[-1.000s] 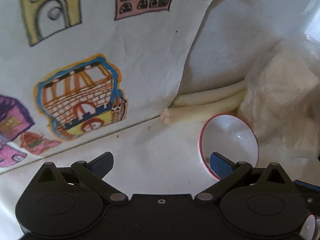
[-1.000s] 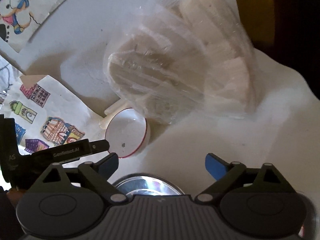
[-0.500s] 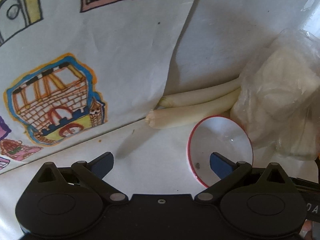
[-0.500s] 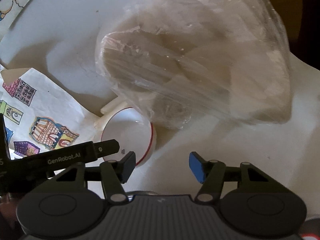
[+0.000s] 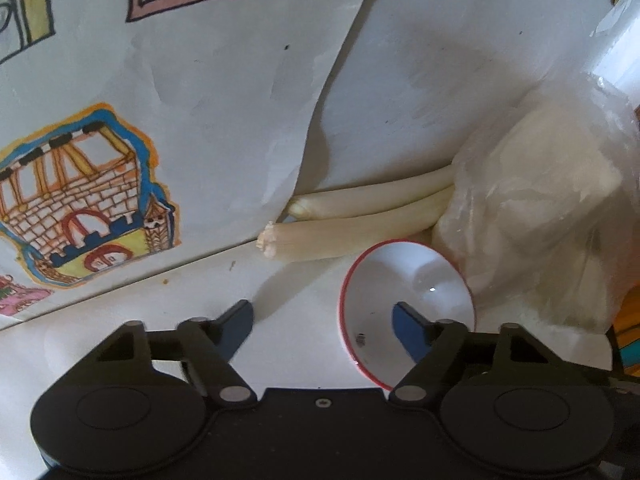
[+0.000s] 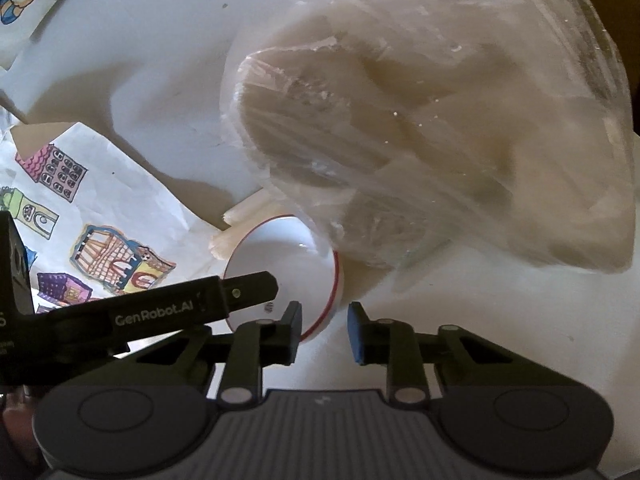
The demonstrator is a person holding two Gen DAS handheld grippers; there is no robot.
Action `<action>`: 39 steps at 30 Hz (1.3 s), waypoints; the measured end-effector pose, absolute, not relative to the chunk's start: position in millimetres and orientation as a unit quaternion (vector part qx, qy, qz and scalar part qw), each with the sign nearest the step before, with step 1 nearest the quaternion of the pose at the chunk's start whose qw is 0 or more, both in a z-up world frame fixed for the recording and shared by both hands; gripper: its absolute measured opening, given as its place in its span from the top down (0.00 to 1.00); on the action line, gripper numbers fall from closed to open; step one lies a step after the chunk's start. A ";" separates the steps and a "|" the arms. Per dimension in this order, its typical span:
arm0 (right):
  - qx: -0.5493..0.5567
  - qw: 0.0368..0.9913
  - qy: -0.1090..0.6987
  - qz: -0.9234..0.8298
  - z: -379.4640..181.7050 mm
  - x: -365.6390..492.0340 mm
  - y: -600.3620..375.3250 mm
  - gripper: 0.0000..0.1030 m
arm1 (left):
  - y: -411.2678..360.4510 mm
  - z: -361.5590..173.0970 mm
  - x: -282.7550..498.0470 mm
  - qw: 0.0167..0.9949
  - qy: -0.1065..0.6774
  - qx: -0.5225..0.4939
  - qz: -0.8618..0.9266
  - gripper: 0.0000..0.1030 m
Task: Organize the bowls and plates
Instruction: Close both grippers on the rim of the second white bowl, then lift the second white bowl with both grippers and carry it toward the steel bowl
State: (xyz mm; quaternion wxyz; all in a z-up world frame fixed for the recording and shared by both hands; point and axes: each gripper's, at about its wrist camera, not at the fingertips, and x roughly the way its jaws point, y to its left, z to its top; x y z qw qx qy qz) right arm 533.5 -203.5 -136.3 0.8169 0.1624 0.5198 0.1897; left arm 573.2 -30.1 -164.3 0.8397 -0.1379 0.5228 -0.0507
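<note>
A small white bowl with a red rim (image 5: 408,280) sits on the white table, tilted against a plastic bag. My left gripper (image 5: 322,326) is open; its right finger (image 5: 408,330) is inside the bowl, its left finger outside over the table, so the jaws straddle the bowl's near rim. In the right wrist view the bowl (image 6: 288,256) lies just ahead. My right gripper (image 6: 324,330) is partly closed and empty, with the bowl's right rim by its left fingertip. The left gripper's finger (image 6: 240,292) reaches into the bowl from the left.
A clear plastic bag of pale food blocks (image 6: 440,140) fills the space behind and right of the bowl, also in the left wrist view (image 5: 536,220). Two white stalks (image 5: 360,216) lie beside the bowl. A sheet with coloured house drawings (image 5: 80,200) covers the left.
My left gripper has narrowed and shifted so the bowl's rim sits between its fingers. My right gripper has moved forward toward the bowl and bag and closed partway; the metal dish under it is out of view.
</note>
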 end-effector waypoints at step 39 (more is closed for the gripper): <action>0.133 0.814 0.495 0.273 -64.5 470.2 -290.8 0.77 | -86.4 -96.0 461.1 0.853 0.467 -0.222 -0.070 0.82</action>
